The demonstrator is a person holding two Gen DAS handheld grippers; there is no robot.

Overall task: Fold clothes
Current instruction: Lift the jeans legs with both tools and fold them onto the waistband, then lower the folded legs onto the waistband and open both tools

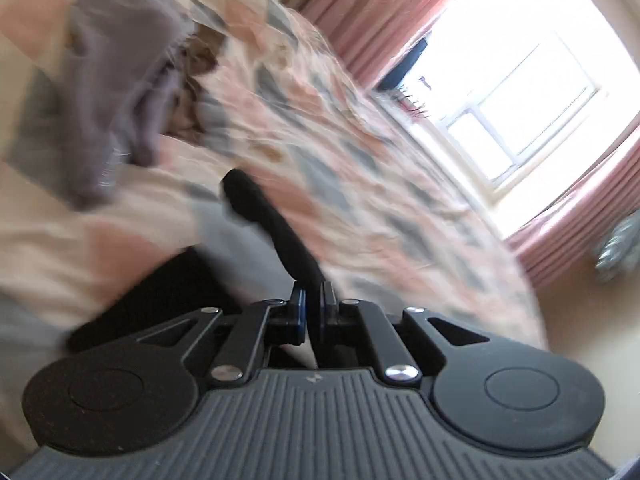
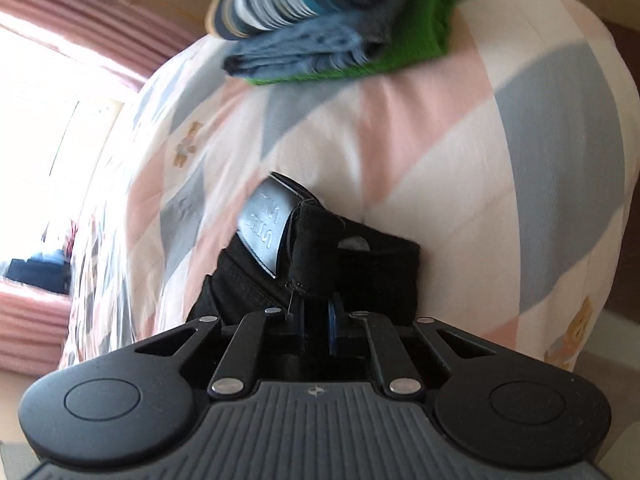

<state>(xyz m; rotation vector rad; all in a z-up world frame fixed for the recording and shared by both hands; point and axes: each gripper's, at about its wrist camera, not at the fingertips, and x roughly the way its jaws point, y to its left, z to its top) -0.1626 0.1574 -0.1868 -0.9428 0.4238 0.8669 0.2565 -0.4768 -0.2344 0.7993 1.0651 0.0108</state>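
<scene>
Both tools apparently around black garment.

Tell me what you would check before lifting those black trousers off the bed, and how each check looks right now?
1. Left gripper shut on the black trousers: ok, dark cloth runs out from between its closed fingers.
2. Right gripper shut on the black trousers: ok, it grips the waistband beside the leather patch.
3. Trousers spread flat: cannot tell, most of them is hidden.
4. Folded stack out of the way: ok, it sits further back on the bed.
5. Grey garment apart from the trousers: ok, though blurred.
</scene>
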